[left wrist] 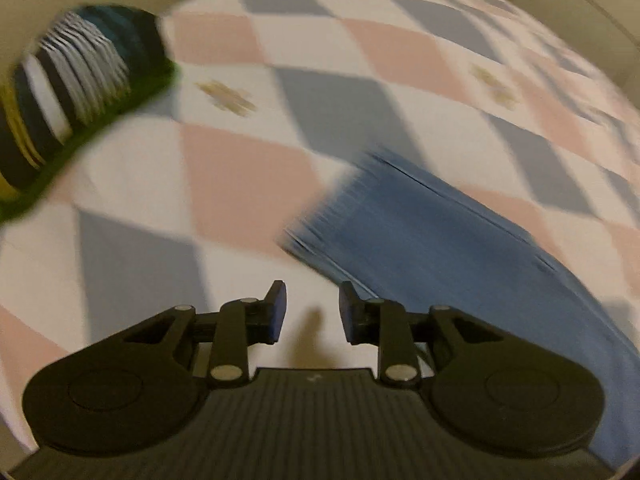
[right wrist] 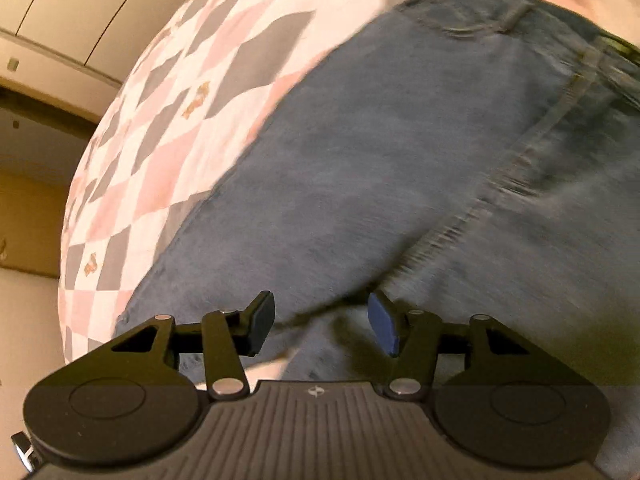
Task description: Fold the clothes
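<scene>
Left wrist view shows the left tongs [left wrist: 312,312] with their jaws parted and nothing between them, hanging over a bed [left wrist: 240,168] covered in a pink, grey and white diamond check. A pair of blue jeans [left wrist: 440,248] runs across the bed towards its right edge; what shows here is a squared-off end of the denim, blurred, so I cannot tell whether it is a leg hem or a fold. Near the far left corner of the bed lies a striped garment [left wrist: 72,92] with a green border, well apart from the jeans.

From the right wrist view the right tongs [right wrist: 320,324] also stand open, empty, just above the jeans [right wrist: 360,168]. The waistband, a belt loop and a long stitched seam are visible towards the far side — the upper part of the jeans lies flat and spread here.

Denim of this kind should handle as heavy and fairly stiff for cloth: it will hold a crease, drag on the bedcover more than slide, and sag if lifted by one point only. The thick places — waistband, side seam, hem — look like the surest to pinch, one in each pair of tongs, since a single thin layer mid-panel could slip out or lift alone.
</scene>
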